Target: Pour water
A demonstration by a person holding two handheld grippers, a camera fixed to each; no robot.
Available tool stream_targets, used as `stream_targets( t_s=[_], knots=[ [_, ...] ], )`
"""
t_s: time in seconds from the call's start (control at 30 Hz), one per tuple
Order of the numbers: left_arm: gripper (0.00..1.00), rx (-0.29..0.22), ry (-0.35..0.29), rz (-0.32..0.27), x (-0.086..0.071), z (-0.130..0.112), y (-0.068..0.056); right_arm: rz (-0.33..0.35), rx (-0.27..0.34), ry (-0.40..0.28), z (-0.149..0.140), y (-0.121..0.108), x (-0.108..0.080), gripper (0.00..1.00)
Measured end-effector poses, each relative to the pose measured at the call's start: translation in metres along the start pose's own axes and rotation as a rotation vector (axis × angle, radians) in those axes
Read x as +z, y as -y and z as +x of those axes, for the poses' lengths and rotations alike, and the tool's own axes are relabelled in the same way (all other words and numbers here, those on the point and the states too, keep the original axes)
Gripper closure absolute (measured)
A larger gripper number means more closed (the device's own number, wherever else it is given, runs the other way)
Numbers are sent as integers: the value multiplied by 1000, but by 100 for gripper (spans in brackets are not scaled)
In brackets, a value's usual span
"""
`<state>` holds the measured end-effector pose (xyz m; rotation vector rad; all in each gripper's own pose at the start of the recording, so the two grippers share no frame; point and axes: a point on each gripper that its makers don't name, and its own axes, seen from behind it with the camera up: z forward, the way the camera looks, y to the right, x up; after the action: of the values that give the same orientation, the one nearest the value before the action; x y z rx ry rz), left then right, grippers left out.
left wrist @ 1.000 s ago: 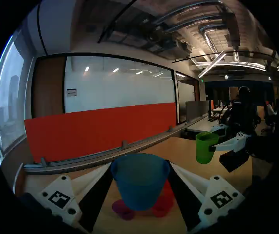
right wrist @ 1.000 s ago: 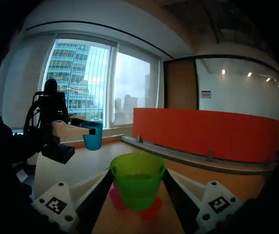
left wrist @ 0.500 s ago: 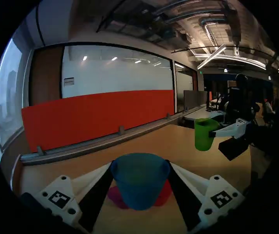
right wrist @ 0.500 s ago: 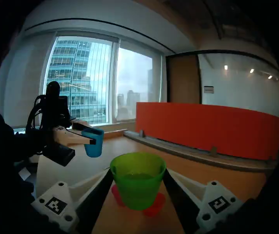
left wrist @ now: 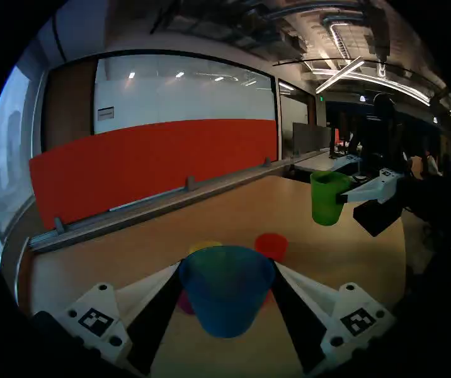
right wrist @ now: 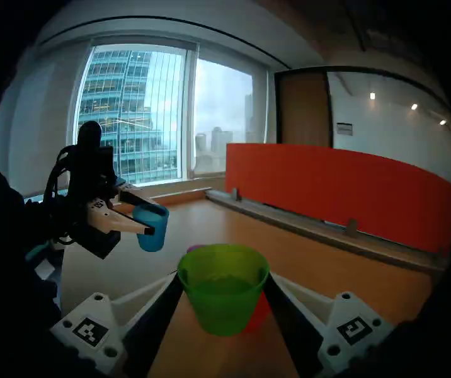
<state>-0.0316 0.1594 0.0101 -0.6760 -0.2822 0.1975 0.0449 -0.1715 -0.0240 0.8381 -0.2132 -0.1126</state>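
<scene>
Bright, slightly washed-out daylight pours through the windows (right wrist: 137, 120) in the right gripper view, lighting up the green cup (right wrist: 223, 286). The left gripper view is dimmer, under ceiling strip lights (left wrist: 351, 66); the blue cup (left wrist: 227, 296) looks dull. Edges bend and darken.

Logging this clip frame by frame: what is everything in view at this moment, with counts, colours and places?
blue cup: one, blue, held off the table between the left gripper's fingers
green cup: one, green, held off the table between the right gripper's fingers
red cup: one, red, standing on the table beyond the blue cup
yellow cup: one, yellow, on the table left of the red cup, mostly hidden
magenta cup: one, magenta, on the table, mostly behind the blue cup
table: one, light wood
partition: one, orange-red, along the table's far edge
window: one, large, towers outside
left gripper: one, white with black finger pads
right gripper: one, white with black finger pads
</scene>
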Motion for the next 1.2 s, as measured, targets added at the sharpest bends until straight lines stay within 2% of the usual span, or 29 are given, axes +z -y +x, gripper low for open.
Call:
stream_targets(
  t_s=[0.4, 0.7, 1.2],
  knots=[
    [10, 6, 103, -35, 6, -34, -7, 34, -19, 109, -36, 3, 1, 10],
    [10, 29, 186, -57, 10, -59, -13, 49, -15, 173, -57, 1, 5, 10],
    [9, 67, 330, -92, 21, -101, -10, 81, -25, 292, -99, 5, 14, 9]
  ],
)
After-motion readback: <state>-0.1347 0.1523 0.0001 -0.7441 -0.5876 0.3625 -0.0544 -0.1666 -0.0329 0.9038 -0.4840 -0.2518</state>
